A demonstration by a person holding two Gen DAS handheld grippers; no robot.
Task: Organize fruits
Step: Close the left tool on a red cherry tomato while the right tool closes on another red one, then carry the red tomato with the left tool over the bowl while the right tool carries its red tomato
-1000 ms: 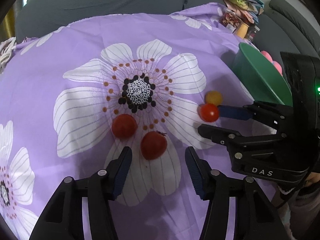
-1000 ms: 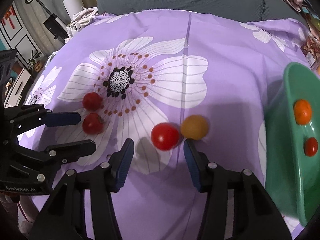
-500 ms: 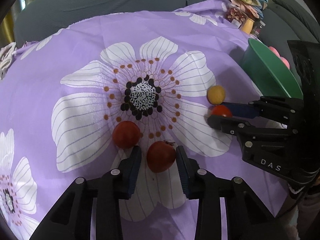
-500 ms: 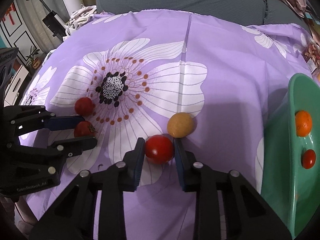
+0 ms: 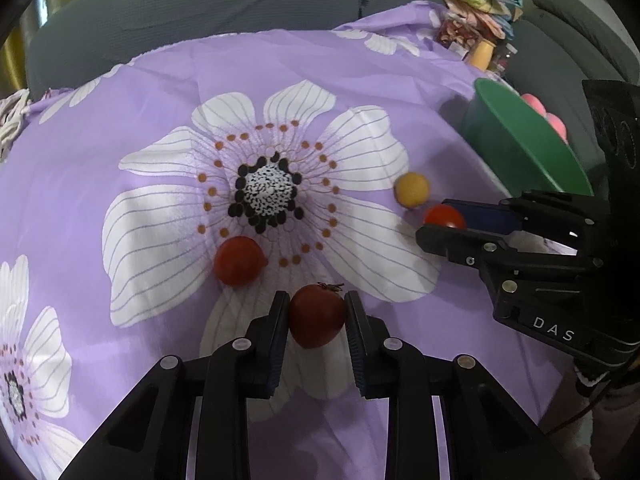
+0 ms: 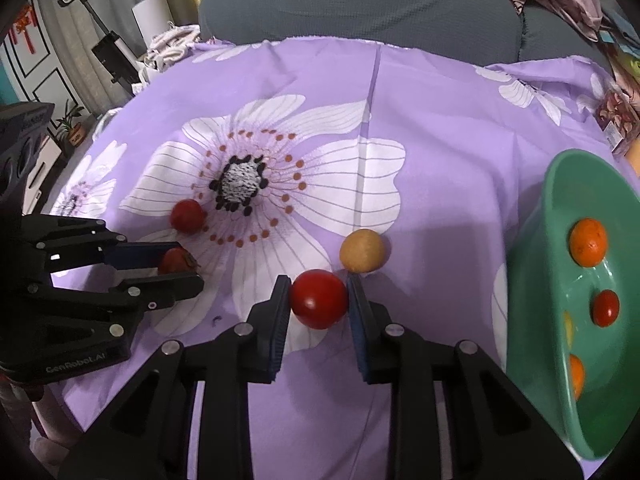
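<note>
Purple cloth printed with large white flowers [image 5: 168,100] covered the bench, with a grey upholstered sofa [image 6: 360,4] rising behind it and a heap of coloured clutter [image 5: 476,4] at the far right corner. Both pairs of jaws had just been closing, each with a fruit between them. The left gripper [image 5: 317,312] had its jaws pressed against both sides of a dark red tomato with a dried stem [image 5: 317,316], low on the cloth below the big flower's speckled centre. A second round red tomato [image 5: 239,260] lay loose just beside it to the left, near the left finger's tip. The right gripper [image 6: 318,300] had its jaws shut on a glossy bright red tomato [image 6: 318,299]. A dull yellow round fruit [image 6: 363,251] sat just beyond that gripper's right finger, touching or nearly touching the held tomato, between it and the open cloth. A deep green plastic bowl [image 6: 532,280] stood at the right edge, close to the right gripper, already holding an orange citrus fruit [image 6: 588,242], a small red tomato [image 6: 605,308] and other pieces partly hidden by its wall. Pink rounded objects [image 5: 548,114] showed behind the bowl's rim.
</note>
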